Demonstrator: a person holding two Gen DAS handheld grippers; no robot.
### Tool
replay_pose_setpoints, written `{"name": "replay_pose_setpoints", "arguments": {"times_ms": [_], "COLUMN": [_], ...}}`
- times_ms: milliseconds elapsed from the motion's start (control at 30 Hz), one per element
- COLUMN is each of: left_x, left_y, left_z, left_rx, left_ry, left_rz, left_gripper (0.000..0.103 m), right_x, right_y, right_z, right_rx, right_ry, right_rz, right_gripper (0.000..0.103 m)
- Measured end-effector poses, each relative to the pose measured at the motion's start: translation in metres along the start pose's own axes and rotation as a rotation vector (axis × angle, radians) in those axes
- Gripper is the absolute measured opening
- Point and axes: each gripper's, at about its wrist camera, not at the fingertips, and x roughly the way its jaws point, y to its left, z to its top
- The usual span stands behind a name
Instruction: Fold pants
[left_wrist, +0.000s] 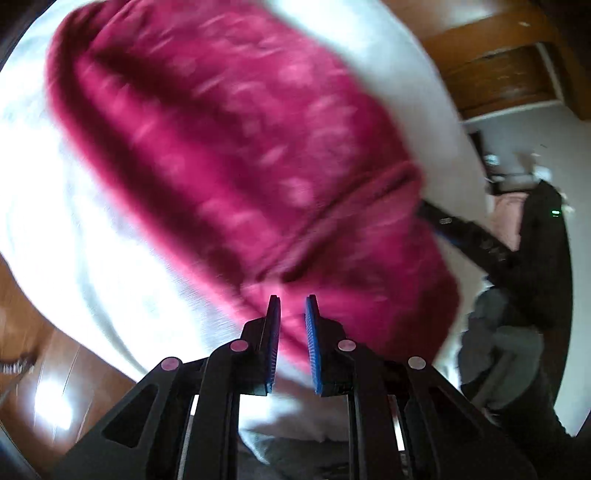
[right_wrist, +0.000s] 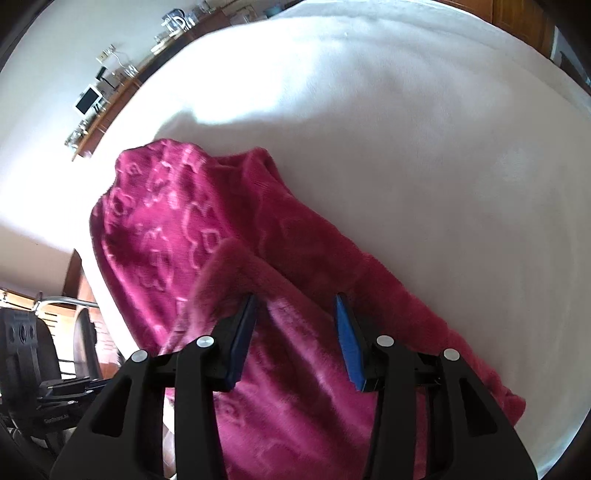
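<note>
Two tools, both parted, neither gripping: left tool (left_wrist: 291, 301) narrowly, right tool (right_wrist: 295, 299) wider. Magenta plush fleece pants (right_wrist: 229, 236) lie bunched mid-frame on white bed cover (right_wrist: 424, 147). Judged soft, light, limp; pinch at ribbed band (left_wrist: 354, 218). Left view blurred; legs' layout unclear.

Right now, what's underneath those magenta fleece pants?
The magenta fleece pants lie on a white bed sheet, which shows all around them. Whatever lies directly beneath the fabric is covered. Both grippers, left and right, hover open above them.
</note>
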Motion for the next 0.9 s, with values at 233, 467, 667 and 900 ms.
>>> {"name": "replay_pose_setpoints", "arguments": {"times_ms": [233,467,667,900], "left_x": [0.045,0.078,0.068,0.030], "left_y": [-0.052,-0.022,-0.016,-0.038], "left_z": [0.004,0.001,0.004,0.014], "left_rx": [0.175,0.159,0.126,0.153], "left_ry": [0.056,0.123,0.124,0.052], "left_rz": [0.012,0.045,0.045,0.010], "left_gripper": [0.015,0.015,0.015,0.026], "right_x": [-0.016,-0.009,-0.043,-0.080], "right_y": [0.000,-0.029,-0.056,-0.102], "right_z": [-0.008,-0.016,-0.026,-0.065], "right_rx": [0.028,0.067,0.123,0.220], "right_ry": [-0.032,-0.008,-0.068,-0.095], "right_rz": [0.010,-0.045,-0.029,-0.073], "right_gripper": [0.044,0.044,0.044,0.044]}}
